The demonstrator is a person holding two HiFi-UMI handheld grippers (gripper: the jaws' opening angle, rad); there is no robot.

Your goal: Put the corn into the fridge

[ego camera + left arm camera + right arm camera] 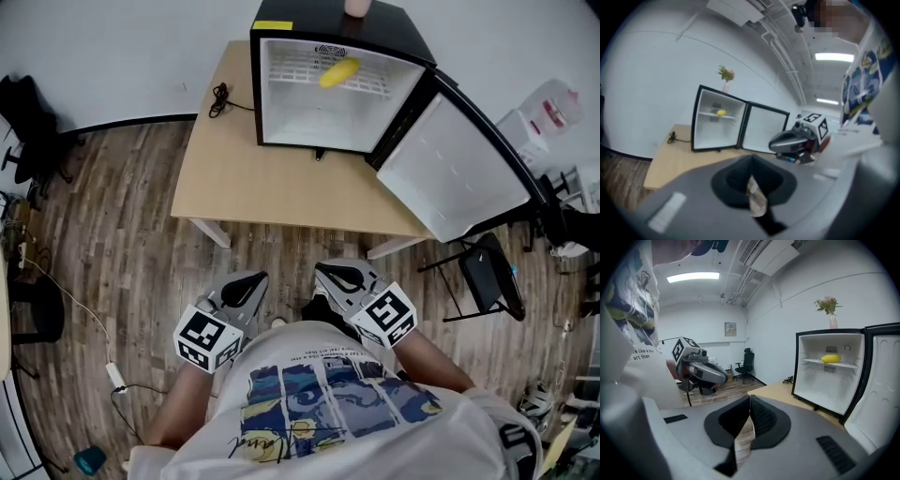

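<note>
Inside, corn (338,72) on fridge shelf (291,64), door (459,173) wide past table (244,178) edge

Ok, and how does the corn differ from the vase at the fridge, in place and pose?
The corn lies on its side on the shelf inside the fridge; the vase stands upright on top of the fridge, outside it. The corn is plain yellow; the vase is pinkish and holds flowers. Shared: both are at the open fridge, and neither is held.

Office: swivel chair (744,363), ceiling strip light (693,277)
</note>
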